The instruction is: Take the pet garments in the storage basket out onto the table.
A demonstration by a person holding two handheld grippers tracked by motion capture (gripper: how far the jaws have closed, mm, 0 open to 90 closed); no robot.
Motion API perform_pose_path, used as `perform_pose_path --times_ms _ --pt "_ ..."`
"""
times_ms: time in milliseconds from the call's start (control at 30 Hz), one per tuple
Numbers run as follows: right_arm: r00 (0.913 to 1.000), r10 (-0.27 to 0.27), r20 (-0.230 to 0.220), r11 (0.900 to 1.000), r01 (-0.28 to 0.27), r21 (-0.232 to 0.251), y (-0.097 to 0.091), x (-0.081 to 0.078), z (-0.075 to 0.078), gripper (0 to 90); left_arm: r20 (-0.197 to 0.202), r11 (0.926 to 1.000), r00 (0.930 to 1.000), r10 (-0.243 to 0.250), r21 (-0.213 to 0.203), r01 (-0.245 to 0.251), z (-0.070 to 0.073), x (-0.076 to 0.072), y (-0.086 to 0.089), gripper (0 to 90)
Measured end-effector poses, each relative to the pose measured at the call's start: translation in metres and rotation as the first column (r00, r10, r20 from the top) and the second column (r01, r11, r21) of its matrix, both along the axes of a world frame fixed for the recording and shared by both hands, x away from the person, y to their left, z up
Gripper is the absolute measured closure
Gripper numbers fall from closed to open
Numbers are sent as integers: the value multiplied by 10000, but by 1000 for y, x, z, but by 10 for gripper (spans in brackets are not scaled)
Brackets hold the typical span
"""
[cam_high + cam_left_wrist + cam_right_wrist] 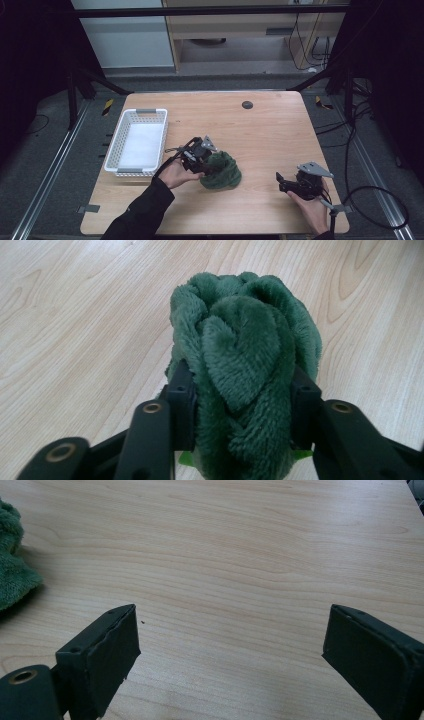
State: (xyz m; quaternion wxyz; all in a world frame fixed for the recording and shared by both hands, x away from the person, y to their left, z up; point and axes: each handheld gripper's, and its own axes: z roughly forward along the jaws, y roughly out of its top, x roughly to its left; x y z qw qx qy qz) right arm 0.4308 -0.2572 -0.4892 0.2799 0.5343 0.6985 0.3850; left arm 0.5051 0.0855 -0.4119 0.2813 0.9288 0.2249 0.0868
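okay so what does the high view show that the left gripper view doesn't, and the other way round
The high view alone takes in the white basket left of the green cloth, the right gripper with its jaws apart and nothing between them, and both hands. The left gripper view alone shows how the left gripper grips: both jaws press into the bunched cloth's sides, folds bulging between them. Both show that cloth, the left gripper and the wooden table.
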Motion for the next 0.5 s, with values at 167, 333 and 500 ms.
perform_pose_path --times_ms 167,333,500 --pt "10000 -16 -5 10000 16 16 0 0 0 78 105 9999 9999 122 -71 -121 1 0 2 480" --pt "10000 -30 -7 10000 30 25 0 0 0 78 191 9984 9995 266 -502 -256 8 -2 9 412" --pt "10000 -29 -17 10000 29 40 0 0 0 78 283 9958 9989 384 -837 -359 14 -5 14 381"
